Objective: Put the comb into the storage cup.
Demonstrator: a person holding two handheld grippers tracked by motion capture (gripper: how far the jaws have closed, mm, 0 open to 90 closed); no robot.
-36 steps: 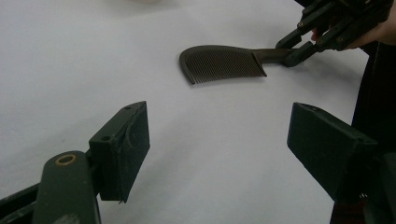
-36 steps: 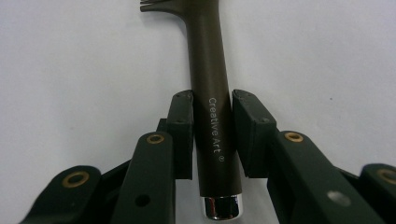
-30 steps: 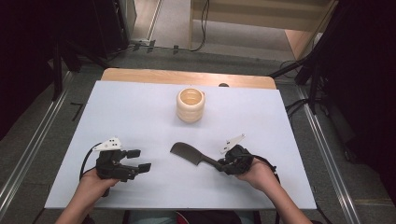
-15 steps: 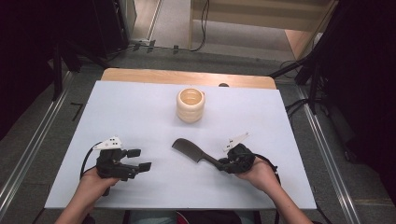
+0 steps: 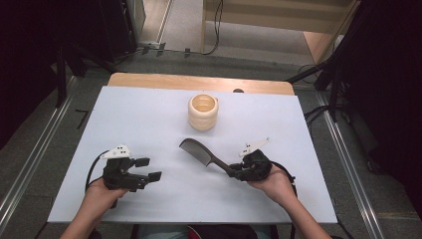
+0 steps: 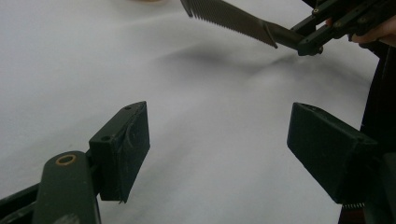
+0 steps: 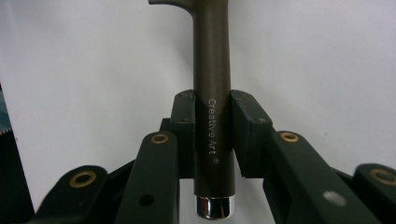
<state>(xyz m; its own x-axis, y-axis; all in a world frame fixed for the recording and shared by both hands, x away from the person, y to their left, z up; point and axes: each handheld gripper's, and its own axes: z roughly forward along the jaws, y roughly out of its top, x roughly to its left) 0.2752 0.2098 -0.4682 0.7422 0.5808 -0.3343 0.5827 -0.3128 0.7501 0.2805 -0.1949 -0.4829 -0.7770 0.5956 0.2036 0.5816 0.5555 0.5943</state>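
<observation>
A dark comb (image 5: 199,152) with a round handle is held just above the white table, its toothed end pointing up and left. My right gripper (image 5: 238,173) is shut on the comb's handle (image 7: 212,116), with both pads pressed against its sides and a silver cap showing at the handle's end. In the left gripper view the comb (image 6: 233,18) and the right gripper (image 6: 306,44) show at the top right. My left gripper (image 5: 148,169) rests at the front left of the table, open, with nothing between its pads (image 6: 126,140).
A cream ribbed cup (image 5: 203,112) stands upright at the middle back of the white table top (image 5: 149,114). A wooden strip (image 5: 199,82) runs along the table's far edge. Cables and dark stands lie on the floor beyond.
The comb in my right gripper has shifted slightly to the right and its head has lifted a little. The left gripper has stayed where it was.
</observation>
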